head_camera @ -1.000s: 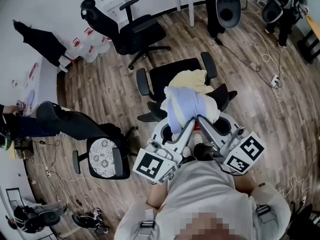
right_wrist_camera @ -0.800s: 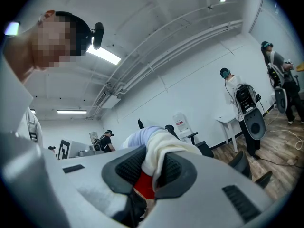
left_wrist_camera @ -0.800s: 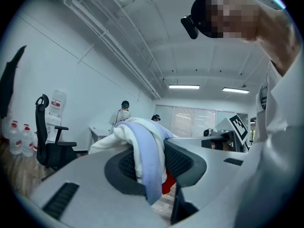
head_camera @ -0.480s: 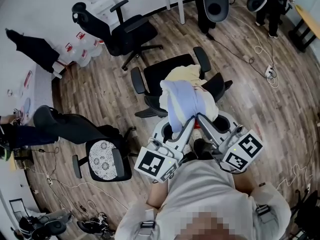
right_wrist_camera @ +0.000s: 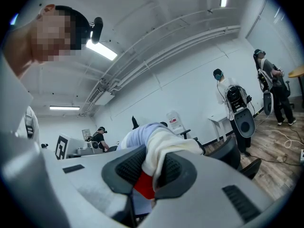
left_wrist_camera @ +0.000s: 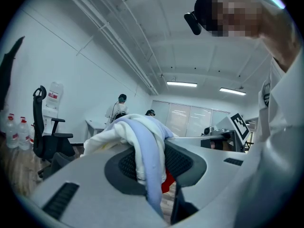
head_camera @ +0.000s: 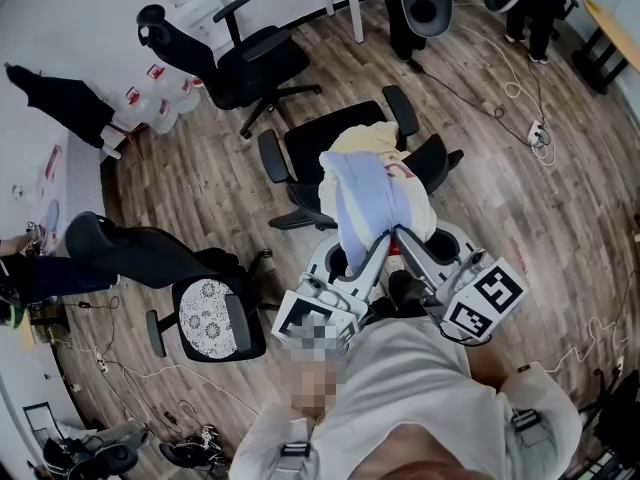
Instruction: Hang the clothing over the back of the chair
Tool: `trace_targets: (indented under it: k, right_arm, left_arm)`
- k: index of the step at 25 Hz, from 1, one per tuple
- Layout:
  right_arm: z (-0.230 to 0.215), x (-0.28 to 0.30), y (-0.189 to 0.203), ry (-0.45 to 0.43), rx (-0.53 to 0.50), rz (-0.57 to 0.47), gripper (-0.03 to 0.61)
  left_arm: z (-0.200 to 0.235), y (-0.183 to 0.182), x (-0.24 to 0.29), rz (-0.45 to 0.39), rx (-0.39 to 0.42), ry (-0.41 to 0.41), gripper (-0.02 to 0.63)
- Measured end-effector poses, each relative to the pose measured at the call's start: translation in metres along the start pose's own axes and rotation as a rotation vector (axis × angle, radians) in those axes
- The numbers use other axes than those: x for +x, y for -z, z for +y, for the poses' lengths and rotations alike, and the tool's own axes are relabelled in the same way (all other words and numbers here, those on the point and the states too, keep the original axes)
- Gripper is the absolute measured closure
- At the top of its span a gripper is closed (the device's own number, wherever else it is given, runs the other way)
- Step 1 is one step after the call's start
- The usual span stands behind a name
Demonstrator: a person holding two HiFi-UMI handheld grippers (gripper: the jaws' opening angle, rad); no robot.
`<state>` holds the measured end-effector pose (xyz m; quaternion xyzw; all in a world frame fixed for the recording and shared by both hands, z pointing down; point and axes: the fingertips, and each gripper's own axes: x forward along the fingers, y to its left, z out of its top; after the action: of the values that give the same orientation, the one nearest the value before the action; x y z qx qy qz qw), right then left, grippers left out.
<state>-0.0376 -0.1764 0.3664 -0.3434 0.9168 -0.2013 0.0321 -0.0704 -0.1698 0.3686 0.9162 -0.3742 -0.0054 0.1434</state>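
Plank floor (head_camera: pixel 190 168), limp bunched clothing (head_camera: pixel 368 193) in left claw (left_wrist_camera: pixel 154 164), right claw (right_wrist_camera: pixel 149 172)

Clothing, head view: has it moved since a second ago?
No, not visibly: the clothing keeps its place between the armrests of the chair; only the view slid.

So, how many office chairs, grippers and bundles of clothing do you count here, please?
Office chairs: 3
Grippers (left gripper, right gripper): 2
Clothing bundle: 1
Total: 6
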Motion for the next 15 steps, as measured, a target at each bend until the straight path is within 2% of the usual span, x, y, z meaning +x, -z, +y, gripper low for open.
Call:
trace_targets:
  k: [15]
  right_arm:
    - [-0.009, 0.003, 0.025, 0.017, 0.026, 0.053, 0.515]
  left_arm:
    - [0.008, 0.025, 0.001, 0.05, -0.032, -0.004, 0.491]
